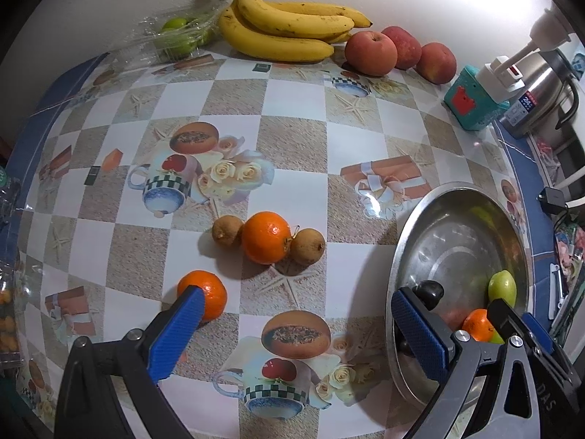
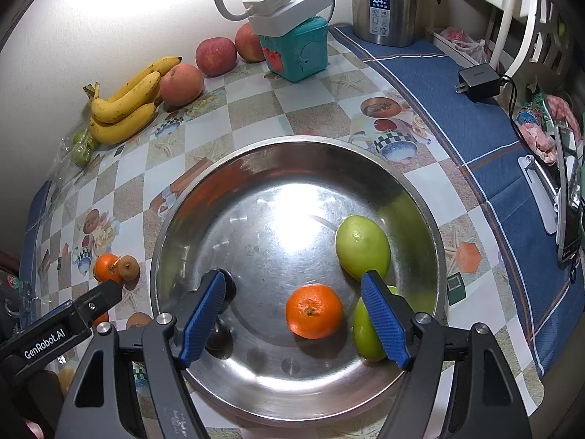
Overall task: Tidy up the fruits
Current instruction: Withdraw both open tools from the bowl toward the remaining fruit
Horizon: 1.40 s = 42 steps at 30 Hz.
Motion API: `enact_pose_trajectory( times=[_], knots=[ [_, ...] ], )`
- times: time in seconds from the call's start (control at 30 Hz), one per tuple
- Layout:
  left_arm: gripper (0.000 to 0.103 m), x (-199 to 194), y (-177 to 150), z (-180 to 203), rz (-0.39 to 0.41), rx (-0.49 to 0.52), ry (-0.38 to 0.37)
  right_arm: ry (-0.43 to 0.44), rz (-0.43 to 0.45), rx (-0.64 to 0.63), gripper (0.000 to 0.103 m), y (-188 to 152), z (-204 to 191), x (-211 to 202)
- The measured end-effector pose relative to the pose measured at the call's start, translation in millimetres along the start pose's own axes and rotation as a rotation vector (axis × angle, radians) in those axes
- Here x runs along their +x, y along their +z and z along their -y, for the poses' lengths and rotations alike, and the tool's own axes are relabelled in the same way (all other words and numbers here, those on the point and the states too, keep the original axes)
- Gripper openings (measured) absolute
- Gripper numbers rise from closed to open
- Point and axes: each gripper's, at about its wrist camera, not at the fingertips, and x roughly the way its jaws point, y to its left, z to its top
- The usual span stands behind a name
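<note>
Right tongs [image 2: 292,314] are hovering wide open over the round steel bowl [image 2: 413,197] (small orange mandarin [image 2: 313,311] inside) — left tongs [image 1: 303,314], also wide open, gripping nothing.

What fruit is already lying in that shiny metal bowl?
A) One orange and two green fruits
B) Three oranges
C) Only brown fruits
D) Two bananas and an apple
A: the right wrist view shows one orange and two green fruits lying in the metal bowl, while the bananas and apples sit by the wall.
</note>
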Motion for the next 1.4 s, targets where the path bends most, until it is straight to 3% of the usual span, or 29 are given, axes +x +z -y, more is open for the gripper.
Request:
enact_pose_trajectory(
  times=[0.03, 0.37, 0.57, 1.1, 1.4],
  knots=[
    [0.103, 0, 0, -1, 0.002, -0.002, 0.001, -0.002, -0.001, -0.002, 0.091, 0, 0, 0],
    [0.103, 1, -1, 1, 0.005, 0.008, 0.019, -0.007, 0.004, -0.024, 0.092, 0, -3, 1],
    [0.103, 0, 0, -1, 0.013, 0.004, 0.023, -0.026, 0.003, -0.042, 0.102, -2, -5, 4],
    [0.103, -5, -1, -1, 0.025, 0.029, 0.012, -0.040, 0.034, -0.048, 0.102, -2, -5, 1],
    [0.103, -15, 2, -13, 0.062, 0.069, 0.073, -0.041, 0.040, -0.061, 0.102, -4, -11, -1]
  ],
)
